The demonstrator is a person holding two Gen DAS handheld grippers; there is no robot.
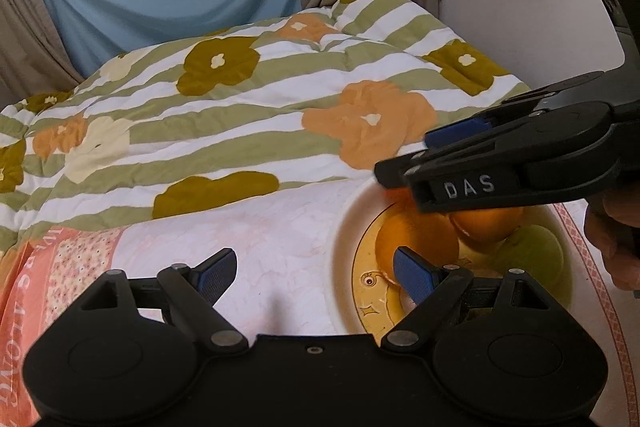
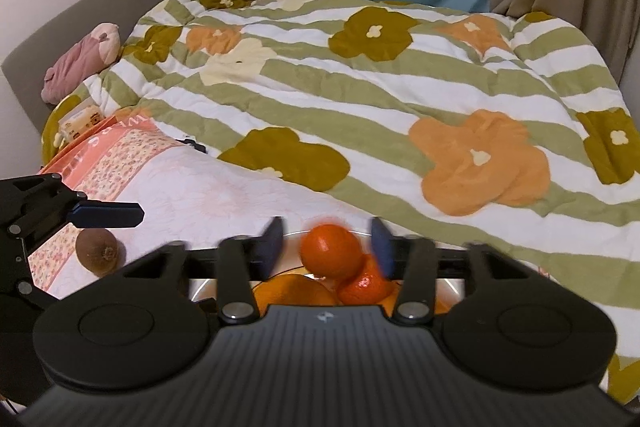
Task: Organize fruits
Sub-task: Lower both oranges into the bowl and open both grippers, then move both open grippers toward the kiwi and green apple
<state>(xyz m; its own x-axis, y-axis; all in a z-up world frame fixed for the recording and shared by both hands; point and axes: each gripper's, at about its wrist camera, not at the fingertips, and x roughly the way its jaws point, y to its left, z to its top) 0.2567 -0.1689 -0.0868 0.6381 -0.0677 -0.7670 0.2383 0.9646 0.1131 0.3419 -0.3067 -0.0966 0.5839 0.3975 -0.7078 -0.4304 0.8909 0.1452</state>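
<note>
I work on a bed (image 2: 224, 195). Near me my right gripper (image 2: 326, 245) stands released around a tangerine (image 2: 330, 251) over the plate (image 1: 348, 227) (it may roll off the pile). At nine o'clock, my left gripper (image 1: 316, 273) gapes empty above the kiwi (image 2: 98, 251).

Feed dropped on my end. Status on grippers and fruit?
Right gripper open, orange loose between its fingers over the plate. Left gripper open, empty. Kiwi on the bedsheet. Nothing in the way.
</note>
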